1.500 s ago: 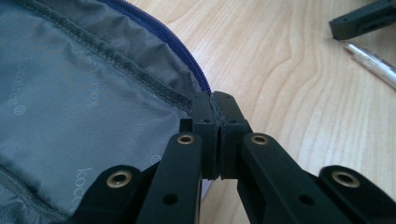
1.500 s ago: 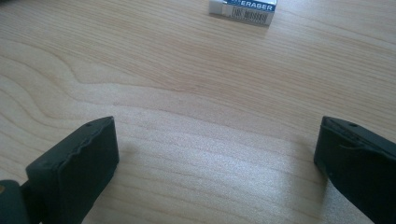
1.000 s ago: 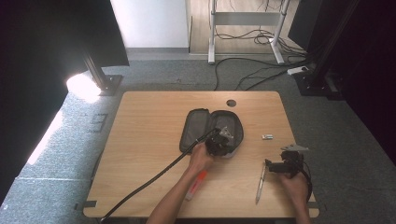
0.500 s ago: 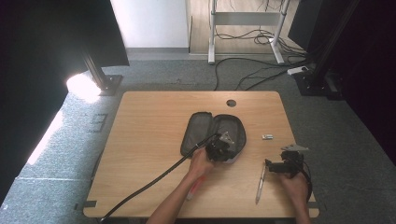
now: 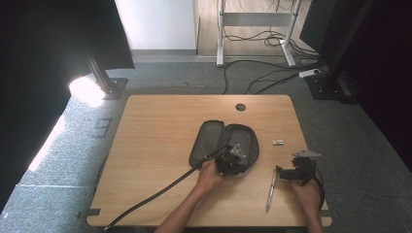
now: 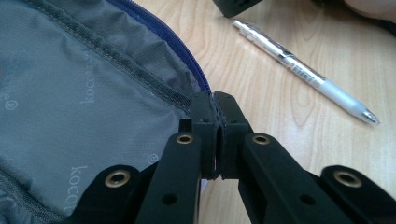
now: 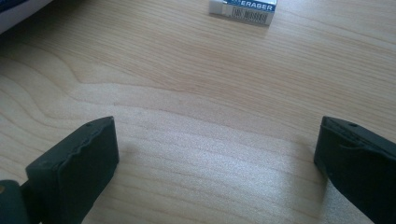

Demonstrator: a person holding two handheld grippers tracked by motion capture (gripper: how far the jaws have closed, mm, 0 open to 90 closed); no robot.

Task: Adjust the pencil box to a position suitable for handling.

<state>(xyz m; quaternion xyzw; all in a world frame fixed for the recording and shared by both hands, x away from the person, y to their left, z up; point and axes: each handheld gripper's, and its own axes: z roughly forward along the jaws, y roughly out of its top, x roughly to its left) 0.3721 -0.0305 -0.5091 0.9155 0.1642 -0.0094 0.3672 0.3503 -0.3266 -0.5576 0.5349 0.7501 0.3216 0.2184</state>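
- I see the pencil case (image 5: 224,144) lying unzipped and spread flat near the middle of the wooden table (image 5: 155,145), its two oval halves side by side.
- In the left gripper view its inside is a thin grey lining (image 6: 70,93) with small printed lettering, a stitched ridge running along it and a blue zip edge (image 6: 187,60) curving round the rim. I can make out nothing lying in the part of the lining that I see.
- My left gripper (image 5: 232,160) sits at the case's near right edge. Its jaws are pinched together on the rim fabric beside the zip, with the black tips pressing the cloth from both sides.
- My right gripper (image 5: 294,172) rests over the bare wood at the right of the table, well apart from the case. Its jaws stand wide apart with only tabletop between them.
- A pen (image 6: 306,72) lies on the wood between the two grippers; it has a clear barrel, a pale frosted grip and a fine metal tip.
- A small white eraser (image 7: 243,5) in a printed sleeve, a flat rectangular block, lies ahead of the right gripper, to the right of the case.
- The tabletop is pale wood with flowing grain, and a round cable hole (image 5: 240,107) sits near its far edge.
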